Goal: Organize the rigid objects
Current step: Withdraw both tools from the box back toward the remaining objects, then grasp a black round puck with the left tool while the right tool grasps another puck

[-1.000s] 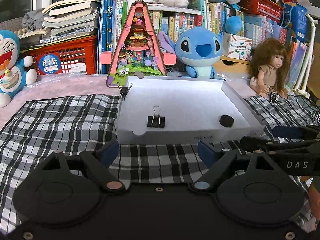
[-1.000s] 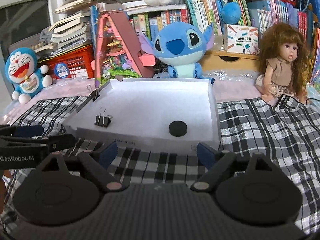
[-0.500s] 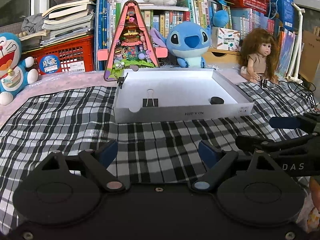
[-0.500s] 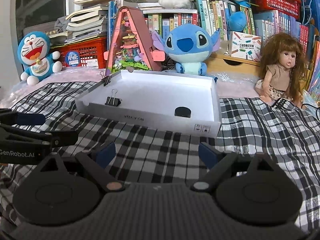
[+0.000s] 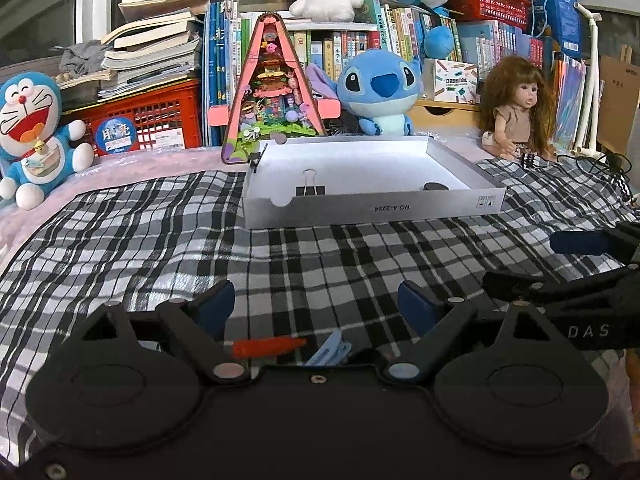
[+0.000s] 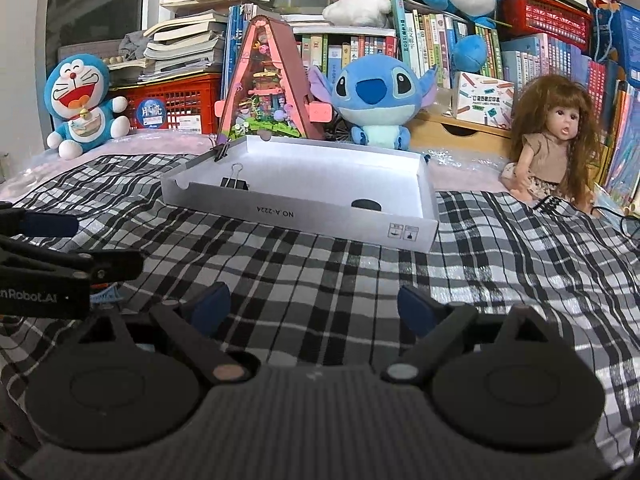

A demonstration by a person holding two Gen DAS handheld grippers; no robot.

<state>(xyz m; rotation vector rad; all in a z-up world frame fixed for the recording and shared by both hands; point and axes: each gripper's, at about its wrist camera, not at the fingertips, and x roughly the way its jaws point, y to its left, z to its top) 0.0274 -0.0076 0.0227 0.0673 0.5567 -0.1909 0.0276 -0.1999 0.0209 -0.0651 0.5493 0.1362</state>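
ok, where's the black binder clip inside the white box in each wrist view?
Left wrist: binder clip sits centre-left of the picture, inside the white box, behind its near wall by the notch.
Right wrist: binder clip is left of centre, upper-middle, in the box's near-left corner.
Shared landmark: the upside-down "NO.A-2224" print on the box's near wall, right of the clip in both views.

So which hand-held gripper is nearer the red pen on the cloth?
Left. The red pen lies just under the left hand-held gripper, between its open fingers; the right hand-held gripper sits off to the pen's right.
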